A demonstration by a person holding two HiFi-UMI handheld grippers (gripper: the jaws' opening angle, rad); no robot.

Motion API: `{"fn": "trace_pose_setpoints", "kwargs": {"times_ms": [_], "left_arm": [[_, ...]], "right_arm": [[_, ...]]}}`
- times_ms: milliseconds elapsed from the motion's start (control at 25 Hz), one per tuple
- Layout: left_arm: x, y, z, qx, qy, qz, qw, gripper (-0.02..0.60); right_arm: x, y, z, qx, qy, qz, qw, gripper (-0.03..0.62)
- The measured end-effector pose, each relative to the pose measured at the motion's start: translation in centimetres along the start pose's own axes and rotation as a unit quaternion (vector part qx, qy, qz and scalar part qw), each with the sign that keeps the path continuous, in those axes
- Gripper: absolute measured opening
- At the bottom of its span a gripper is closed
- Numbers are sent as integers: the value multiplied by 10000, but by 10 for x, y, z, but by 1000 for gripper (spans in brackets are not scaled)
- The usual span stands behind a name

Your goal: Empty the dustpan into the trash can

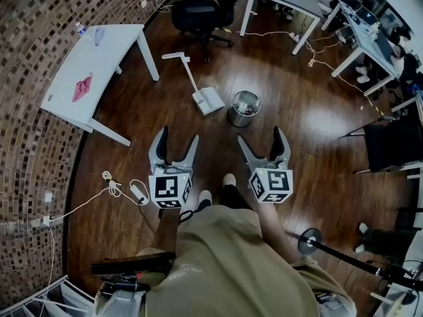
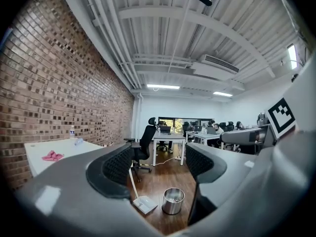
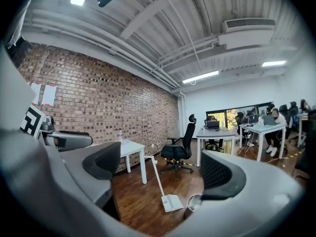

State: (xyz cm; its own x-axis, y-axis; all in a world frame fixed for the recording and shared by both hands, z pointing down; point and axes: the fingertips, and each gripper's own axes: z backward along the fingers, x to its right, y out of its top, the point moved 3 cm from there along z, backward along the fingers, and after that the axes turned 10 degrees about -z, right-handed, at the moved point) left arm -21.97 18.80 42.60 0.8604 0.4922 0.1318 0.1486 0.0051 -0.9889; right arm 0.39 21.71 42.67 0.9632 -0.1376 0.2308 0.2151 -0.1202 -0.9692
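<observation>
Head view: a white long-handled plastic dustpan (image 1: 208, 100) stands on the dark wooden floor (image 1: 297, 117) just left of a round shiny metal trash can (image 1: 244, 108), its handle leaning away from the can. The left gripper (image 1: 178, 137) and right gripper (image 1: 261, 136) are held level on the near side of the trash can, apart from it, both with jaws spread and empty. A white table (image 1: 92, 65) stands well left of the can.

Left gripper view: the jaws of the left gripper (image 2: 158, 159) are parted with nothing between them; beyond them the dustpan (image 2: 144, 205) sits just left of the trash can (image 2: 173, 201).

Right gripper view: the right gripper (image 3: 160, 162) is wide open and empty; the dustpan (image 3: 171, 202) stands left of the trash can (image 3: 193, 203), which one jaw partly hides.
</observation>
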Motion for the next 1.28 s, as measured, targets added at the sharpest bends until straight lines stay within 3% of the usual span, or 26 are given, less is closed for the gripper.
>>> {"fn": "trace_pose_setpoints", "kwargs": {"times_ms": [360,560,760,1080,1280], "left_arm": [[-12,-5,-62,-131,13,38,9999,320],[-2,3,-127,-79,22,-17,10000,318],[9,8,-189,-90,-50,-17,9999,318],[16,9,-244,-252,4,-174,9995,318],[5,2,-267,-438,57,-172,9989,318]], "right_arm": [[21,3,-63,-164,216,-15,9996,488],[67,18,-107,-150,246,21,9996,488],[101,39,-152,-54,551,283,9981,488],[149,45,-199,-56,632,17,9980,488],[155,36,-229,-247,723,-130,9970,488]]}}
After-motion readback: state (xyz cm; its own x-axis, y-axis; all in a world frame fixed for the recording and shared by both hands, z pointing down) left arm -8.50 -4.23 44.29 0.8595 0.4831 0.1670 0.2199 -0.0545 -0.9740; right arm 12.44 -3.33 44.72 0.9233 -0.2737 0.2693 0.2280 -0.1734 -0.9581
